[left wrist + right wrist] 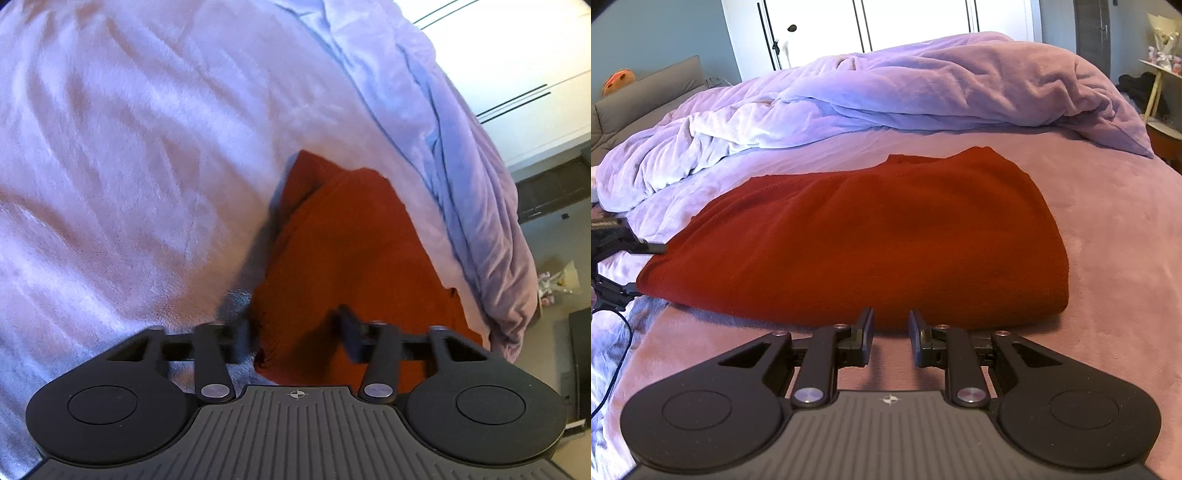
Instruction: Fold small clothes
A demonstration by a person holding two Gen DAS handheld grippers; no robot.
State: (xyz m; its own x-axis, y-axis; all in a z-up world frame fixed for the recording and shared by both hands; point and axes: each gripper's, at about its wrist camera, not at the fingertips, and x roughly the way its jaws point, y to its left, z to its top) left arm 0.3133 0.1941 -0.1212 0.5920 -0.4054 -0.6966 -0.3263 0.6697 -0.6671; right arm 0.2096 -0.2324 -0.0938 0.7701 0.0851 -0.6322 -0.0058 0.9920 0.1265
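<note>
A dark red garment [871, 236] lies folded flat on the pink-lilac bed cover [1108, 229]. My right gripper [891, 332] is open and empty, its fingertips just short of the garment's near folded edge. In the left wrist view the same red garment [343, 251] stretches away from my left gripper [295, 332], which is open with its jaws wide, hovering over the garment's near end without holding it. The left gripper's dark body also shows at the left edge of the right wrist view [613, 240], beside the garment's left end.
A bunched lilac duvet [886, 88] lies behind the garment and along the bed's right side [480, 184]. A grey headboard [646, 96] stands at the far left. White wardrobe doors [905, 22] are behind. A small side table [1160, 81] stands at the right. A black cable [613, 350] trails at the left.
</note>
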